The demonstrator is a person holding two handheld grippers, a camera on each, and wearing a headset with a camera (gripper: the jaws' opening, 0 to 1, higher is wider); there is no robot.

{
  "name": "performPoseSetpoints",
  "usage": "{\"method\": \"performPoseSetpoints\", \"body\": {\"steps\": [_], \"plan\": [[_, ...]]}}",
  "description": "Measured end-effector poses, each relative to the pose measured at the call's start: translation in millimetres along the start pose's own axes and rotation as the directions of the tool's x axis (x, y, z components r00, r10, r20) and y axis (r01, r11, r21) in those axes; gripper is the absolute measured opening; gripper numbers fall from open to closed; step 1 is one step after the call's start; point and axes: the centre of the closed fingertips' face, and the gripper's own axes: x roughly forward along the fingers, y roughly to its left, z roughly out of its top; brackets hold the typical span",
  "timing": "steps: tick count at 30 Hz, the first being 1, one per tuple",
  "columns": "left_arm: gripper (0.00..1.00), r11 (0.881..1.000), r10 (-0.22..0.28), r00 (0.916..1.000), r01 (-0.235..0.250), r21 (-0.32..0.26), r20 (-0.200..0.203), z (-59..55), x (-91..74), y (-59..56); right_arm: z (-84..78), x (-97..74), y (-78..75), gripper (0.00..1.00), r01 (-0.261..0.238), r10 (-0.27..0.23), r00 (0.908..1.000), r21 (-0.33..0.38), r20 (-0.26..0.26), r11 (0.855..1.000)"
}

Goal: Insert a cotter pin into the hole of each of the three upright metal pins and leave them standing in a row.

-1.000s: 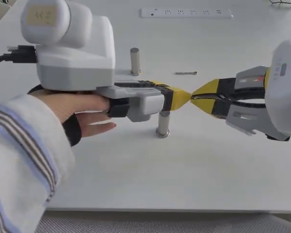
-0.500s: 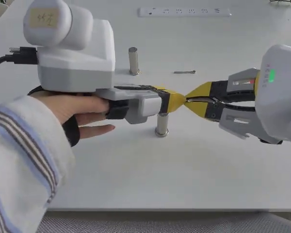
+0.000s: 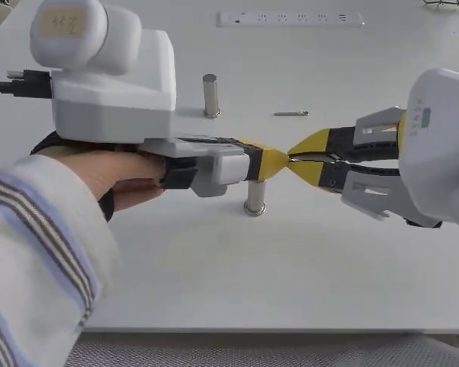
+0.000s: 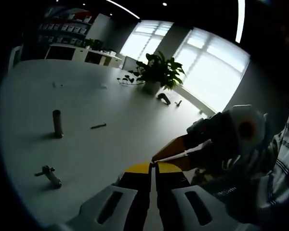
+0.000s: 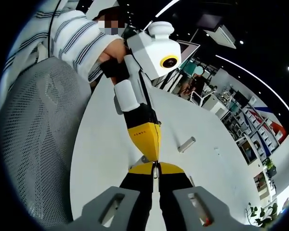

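My left gripper (image 3: 278,161) and right gripper (image 3: 297,160) meet tip to tip above the white table (image 3: 214,267). The left jaws (image 4: 153,166) are shut. The right gripper (image 5: 155,169) is shut on a small grey cotter pin at its tips, touching the left gripper's yellow tip (image 5: 147,137). One upright metal pin (image 3: 210,95) stands at the back. A second metal pin (image 3: 254,197) stands under the left gripper, its top hidden; in the left gripper view this pin (image 4: 49,174) has a cross-piece through it. A loose cotter pin (image 3: 291,114) lies on the table.
A white power strip (image 3: 291,19) lies along the table's far edge. A potted plant (image 4: 156,74) stands at the far end of the table. A mesh chair back (image 5: 33,139) is beside the table's near edge.
The right gripper has moved left until its tips touch the left gripper's tips. The left gripper has shifted slightly left. The pins and the loose cotter pin have stayed put.
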Motion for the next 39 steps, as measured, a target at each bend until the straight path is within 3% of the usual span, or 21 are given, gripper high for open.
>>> {"method": "performPoseSetpoints", "body": {"steps": [4, 6, 8, 10, 12, 19, 21, 22, 24, 25, 27, 28, 29, 35, 39], "plan": [[0.0, 1.0, 0.001, 1.0, -0.001, 0.001, 0.004, 2.1, -2.2, 3.8, 0.5, 0.4, -0.1, 0.0, -0.006, 0.005, 1.0, 0.027, 0.005, 1.0], [0.0, 1.0, 0.002, 0.9999, -0.002, 0.008, 0.01, 3.5, -4.9, 4.8, -1.1, 0.5, -0.2, 0.06, -0.007, 0.007, 1.0, 0.041, 0.002, 0.999], [0.0, 1.0, -0.003, 0.9999, 0.003, 0.015, 0.014, 4.6, -7.1, 4.4, -6.8, 1.0, 2.1, 0.11, -0.024, 0.025, 0.9996, 0.099, -0.011, 0.995], [0.0, 0.999, 0.001, 1.0, -0.001, 0.037, 0.009, 4.0, -9.3, 5.3, -10.5, 2.6, 8.4, 0.13, -0.067, 0.067, 0.9977, 0.19, 0.003, 0.98], [0.0, 0.993, 0.023, 0.9997, -0.024, 0.116, 0.01, 5.3, -13.0, 8.9, -13.2, 2.5, 5.9, 0.15, -0.056, 0.056, 0.9984, 0.212, 0.008, 0.976], [0.0, 0.978, -0.023, 0.9995, 0.019, 0.209, 0.021, 9.3, -21.7, -0.4, -12.0, 2.2, 10.8, 0.17, -0.126, 0.103, 0.9915, 0.376, 0.08, 0.918], [0.0, 0.973, -0.042, 0.9989, 0.037, 0.23, 0.02, 9.2, -22.7, -1.7, -11.3, 1.6, 11.1, 0.17, -0.136, 0.109, 0.9898, 0.383, 0.092, 0.914], [0.0, 0.968, -0.055, 0.9983, 0.05, 0.245, 0.016, 8.8, -23.2, -3.4, -8.9, 1.1, 13.7, 0.16, -0.158, 0.122, 0.9861, 0.401, 0.112, 0.902], [0.0, 0.939, -0.065, 0.9975, 0.052, 0.339, 0.028, 11.5, -23.7, -6.1, -4.8, -0.2, 16.3, 0.15, -0.186, 0.135, 0.9801, 0.436, 0.146, 0.88], [0.0, 0.92, -0.082, 0.9965, 0.068, 0.387, 0.018, 10.1, -24.0, -10.6, -4.0, -0.7, 15.4, 0.15, -0.186, 0.129, 0.9794, 0.444, 0.155, 0.877], [0.0, 0.899, -0.091, 0.9956, 0.073, 0.431, 0.021, 10.8, -24.2, -13.8, 2.7, -1.2, 19.7, 0.15, -0.211, 0.139, 0.9732, 0.476, 0.183, 0.854], [0.0, 0.891, -0.101, 0.9948, 0.085, 0.446, 0.012, 9.2, -24.5, -16.6, 0.4, -3.8, 17.3, 0.15, -0.211, 0.133, 0.9726, 0.484, 0.191, 0.849], [0.0, 0.89, -0.102, 0.9947, 0.086, 0.447, 0.011, 9.7, -23.8, -16.6, 0.5, -4.3, 16.5, 0.15, -0.214, 0.131, 0.9713, 0.491, 0.199, 0.845], [0.0, 0.856, -0.121, 0.9926, 0.112, 0.504, -0.015, 6.7, -21.6, -20.6, -1.1, -5.5, 17.3, 0.13, -0.238, 0.141, 0.9654, 0.516, 0.219, 0.823], [0.0, 0.841, -0.128, 0.9913, 0.125, 0.526, -0.031, 4.7, -20.7, -22.4, -1.0, -5.4, 20.0, 0.08, -0.253, 0.155, 0.9614, 0.511, 0.228, 0.821]]}}
